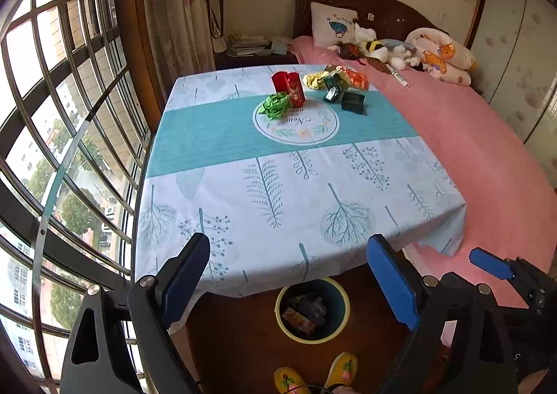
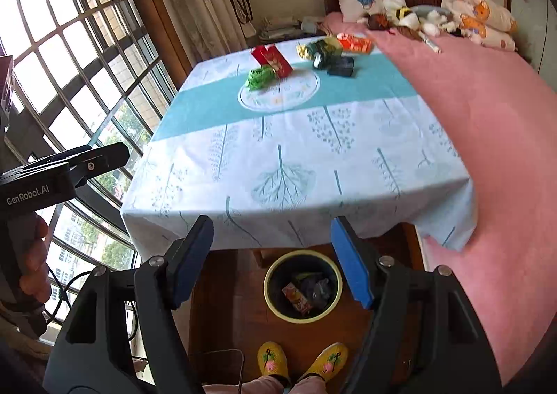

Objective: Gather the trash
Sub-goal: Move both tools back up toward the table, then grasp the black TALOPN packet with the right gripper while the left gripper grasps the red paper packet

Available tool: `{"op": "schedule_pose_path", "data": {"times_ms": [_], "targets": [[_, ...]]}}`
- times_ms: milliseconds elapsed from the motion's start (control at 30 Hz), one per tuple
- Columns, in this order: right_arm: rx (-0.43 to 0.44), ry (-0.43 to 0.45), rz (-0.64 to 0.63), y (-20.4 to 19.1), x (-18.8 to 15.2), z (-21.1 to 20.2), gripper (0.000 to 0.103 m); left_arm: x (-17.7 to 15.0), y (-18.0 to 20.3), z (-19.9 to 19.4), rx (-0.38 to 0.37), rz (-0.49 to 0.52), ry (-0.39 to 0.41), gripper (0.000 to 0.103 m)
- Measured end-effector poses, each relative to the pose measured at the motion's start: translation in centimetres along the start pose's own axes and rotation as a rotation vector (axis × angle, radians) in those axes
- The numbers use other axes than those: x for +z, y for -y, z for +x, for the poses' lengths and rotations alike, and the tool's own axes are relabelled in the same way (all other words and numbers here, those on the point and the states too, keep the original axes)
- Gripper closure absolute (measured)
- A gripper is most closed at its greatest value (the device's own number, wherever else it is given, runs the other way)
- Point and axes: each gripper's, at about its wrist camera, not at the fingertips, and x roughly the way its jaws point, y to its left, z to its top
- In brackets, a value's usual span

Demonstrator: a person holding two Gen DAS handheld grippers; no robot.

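**Trash half gathered: bin partly filled, a cluster of wrappers still on the table**

Two hand-held grippers hover above the near edge of a table covered by a pale cloth (image 1: 278,192) printed with leaves and a teal band. The left gripper (image 1: 292,275) has its blue-padded jaws spread wide and holds nothing. The right gripper (image 2: 275,254) is likewise wide apart and empty.

On the floor just below the near table edge stands a round bin (image 2: 269,303) with a pale rim. Inside lie a few items already: a small printed carton and some dark crumpled wrapping.

The remaining trash sits at the far side of the table, well away from both grippers. There is a crumpled green wrapper (image 1: 275,105), a red box (image 1: 289,86) touching it, a dark green packet (image 1: 353,102) to the right, and behind that a heap of yellow, green and orange wrappers (image 1: 336,77).

Judging from this, the job is partly done; roughly five or more pieces are left to carry to the bin.

A pink bed (image 1: 487,150) lies to the right, a barred window (image 1: 62,115) to the left.
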Motion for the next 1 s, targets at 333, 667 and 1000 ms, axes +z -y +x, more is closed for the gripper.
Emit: {"op": "schedule_pose_path", "data": {"times_ms": [333, 667, 1000], "targets": [[-0.047, 0.197, -0.059, -2.8, 5.9, -7.8, 0.035, 5.3, 0.0, -7.1, -0.006, 0.067, 0.160, 0.010], [-0.101, 0.130, -0.085, 0.6, 10.1, -3.1, 0.039, 9.7, 0.2, -4.2, -0.028, 0.041, 0.145, 0.010], [-0.048, 0.033, -0.135, 10.2, 20.3, 11.2, 0.042, 18.5, 2.6, 7.7, 0.060, -0.004, 0.092, 0.010]]}}
